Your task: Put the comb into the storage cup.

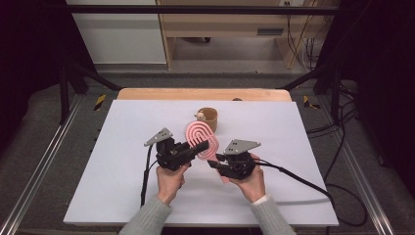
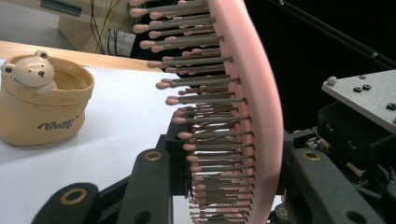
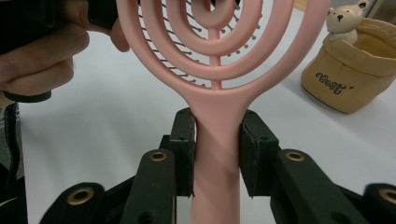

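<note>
Pink plastic all through, the hairbrush (image 1: 200,138) looks light and stiff — a hard, smooth moulding that would probably slip in a loose pinch but is unlikely to bend or crack under a firm one. Its solid handle seems the best place to take hold; the head is an open frame of concentric loops joined by a central spine, with rows of thin grey bristles tipped in pink on one face, and those bristles would likely flex and give poor purchase.

It is held up off the white bench (image 1: 122,186), between the two hands, just in front of a small tan pot (image 1: 210,117) with a bear figure (image 2: 31,70) on its rim.

From the right gripper view, the right gripper (image 3: 217,154) is clamped on the handle just below the head, pads pressing both sides. The left gripper (image 2: 224,186) is closed on the head edgewise — one jaw against the bristle side, the other against the pink back, as the left gripper view shows. Both hands are level and close together.
</note>
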Tool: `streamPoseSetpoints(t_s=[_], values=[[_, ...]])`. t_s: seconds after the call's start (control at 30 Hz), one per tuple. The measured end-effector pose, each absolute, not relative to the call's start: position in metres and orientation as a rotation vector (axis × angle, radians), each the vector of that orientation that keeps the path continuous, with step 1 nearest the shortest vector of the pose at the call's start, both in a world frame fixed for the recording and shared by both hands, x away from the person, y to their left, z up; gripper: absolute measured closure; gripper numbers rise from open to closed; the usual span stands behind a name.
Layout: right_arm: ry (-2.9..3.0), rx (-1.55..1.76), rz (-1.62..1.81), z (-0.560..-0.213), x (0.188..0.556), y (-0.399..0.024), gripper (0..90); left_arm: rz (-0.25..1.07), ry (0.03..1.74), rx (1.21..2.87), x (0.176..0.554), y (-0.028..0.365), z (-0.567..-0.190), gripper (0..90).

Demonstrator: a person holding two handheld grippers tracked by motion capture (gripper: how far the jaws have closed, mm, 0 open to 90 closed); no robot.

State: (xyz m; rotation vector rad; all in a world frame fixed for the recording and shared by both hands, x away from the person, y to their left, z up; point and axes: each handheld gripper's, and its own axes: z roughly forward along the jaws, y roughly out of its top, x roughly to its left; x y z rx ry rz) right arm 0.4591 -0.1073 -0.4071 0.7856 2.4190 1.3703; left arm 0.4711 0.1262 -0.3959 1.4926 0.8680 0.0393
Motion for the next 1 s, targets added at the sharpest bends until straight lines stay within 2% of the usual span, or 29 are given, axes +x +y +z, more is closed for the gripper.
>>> streamPoseSetpoints(t_s=[0.3, 0.5, 0.63, 0.67, 0.7, 0.73, 0.77, 0.8, 0.9, 1.0], values=[[2.417, 0.789, 1.387, -0.406, 0.459, -0.108, 67.6, 0.066, 0.867, 1.487, 0.471, 0.127, -0.392, 63.2], [2.403, 0.792, 1.409, -0.404, 0.459, -0.109, 60.3, 0.087, 0.878, 1.484, 0.472, 0.131, -0.390, 63.2], [2.380, 0.791, 1.430, -0.401, 0.458, -0.111, 50.2, 0.100, 0.889, 1.481, 0.473, 0.136, -0.389, 63.2], [2.357, 0.799, 1.464, -0.399, 0.459, -0.113, 43.7, 0.107, 0.892, 1.481, 0.474, 0.137, -0.388, 63.2], [2.357, 0.799, 1.464, -0.399, 0.459, -0.113, 43.7, 0.111, 0.894, 1.482, 0.474, 0.137, -0.388, 63.2], [2.345, 0.821, 1.511, -0.398, 0.460, -0.117, 35.8, 0.124, 0.899, 1.484, 0.475, 0.139, -0.387, 63.2], [2.345, 0.821, 1.511, -0.398, 0.460, -0.117, 35.8, 0.124, 0.899, 1.484, 0.475, 0.139, -0.387, 63.2], [2.317, 0.835, 1.534, -0.397, 0.461, -0.120, 27.2, 0.131, 0.902, 1.487, 0.476, 0.140, -0.387, 63.2], [2.297, 0.846, 1.540, -0.397, 0.462, -0.124, 23.1, 0.160, 0.907, 1.492, 0.477, 0.144, -0.384, 63.2], [2.273, 0.871, 1.554, -0.397, 0.466, -0.132, 12.1, 0.185, 0.911, 1.496, 0.479, 0.149, -0.381, 63.1]])
